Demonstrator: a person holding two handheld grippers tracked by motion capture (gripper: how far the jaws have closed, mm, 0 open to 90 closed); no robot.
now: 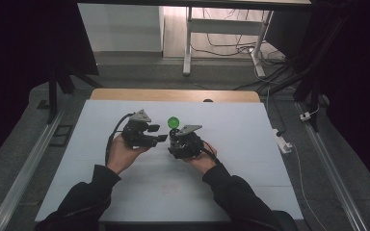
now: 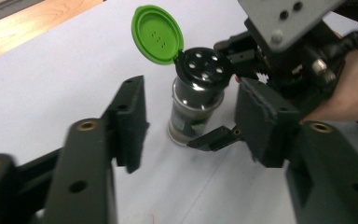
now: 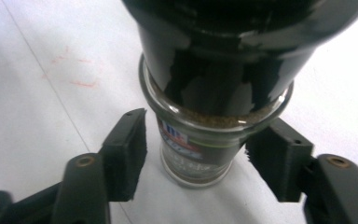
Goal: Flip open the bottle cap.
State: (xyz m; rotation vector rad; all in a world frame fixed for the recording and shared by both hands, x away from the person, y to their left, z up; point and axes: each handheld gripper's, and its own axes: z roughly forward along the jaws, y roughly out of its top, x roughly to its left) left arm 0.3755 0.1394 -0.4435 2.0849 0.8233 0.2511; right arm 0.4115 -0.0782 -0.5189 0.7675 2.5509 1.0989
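Observation:
A glass spice jar [image 2: 193,112] with a black shaker top stands upright on the white table [image 1: 125,183]. Its green flip lid [image 2: 157,35] is hinged up and open. My right gripper [image 3: 203,126] sits around the jar's lower body, a pad on each side and a small gap showing at the left pad [image 3: 128,154], so it is open. From the high view the right gripper [image 1: 175,136] is just behind the jar [image 1: 174,130]. My left gripper [image 2: 192,86] is open, its jaws pointing at the jar from a short way off with nothing between them.
A wooden strip [image 1: 173,95] runs along the table's far edge. Beyond it stand table legs [image 1: 187,48] and loose cables on the floor. A white power strip [image 1: 283,143] lies off the right edge. Faint red marks [image 3: 74,70] are on the tabletop.

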